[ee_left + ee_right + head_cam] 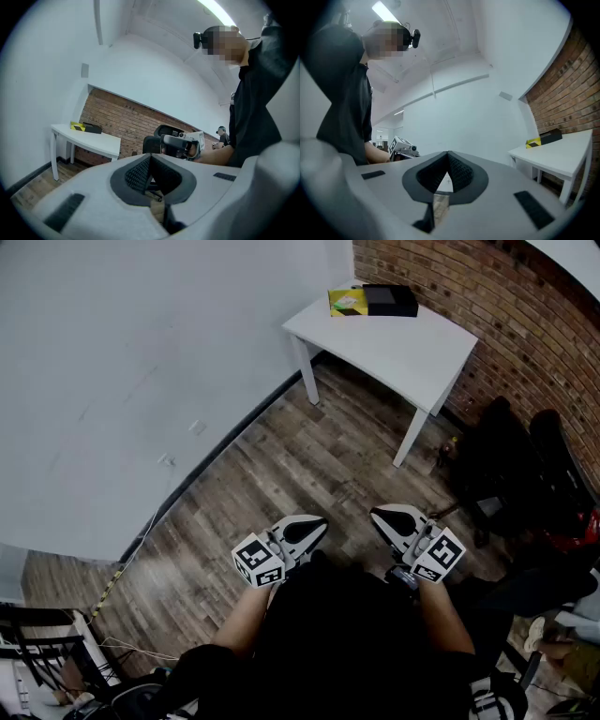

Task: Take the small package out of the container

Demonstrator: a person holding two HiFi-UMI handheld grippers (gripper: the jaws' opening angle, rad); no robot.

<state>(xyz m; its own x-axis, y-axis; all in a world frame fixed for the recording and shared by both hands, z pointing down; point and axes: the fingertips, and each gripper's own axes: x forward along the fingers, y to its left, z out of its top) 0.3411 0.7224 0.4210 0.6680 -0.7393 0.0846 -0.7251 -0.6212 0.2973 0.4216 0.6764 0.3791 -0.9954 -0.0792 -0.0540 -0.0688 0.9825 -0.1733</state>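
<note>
A flat box (373,301), part yellow and part black, lies at the far corner of a white table (412,348) across the room. It also shows as the box (86,127) in the left gripper view and the box (543,138) in the right gripper view. No small package can be made out at this distance. My left gripper (305,532) and right gripper (386,519) are held close to my body, far from the table, tips turned toward each other. The left gripper (149,157) has its jaws touching with nothing between them. The right gripper (448,154) is shut and empty too.
A brick wall (506,296) runs behind the table and a white wall (122,381) along the left. Black chairs and bags (525,474) stand at the right. Cables and a black rack (47,652) sit at the lower left. Wood floor (309,465) lies between me and the table.
</note>
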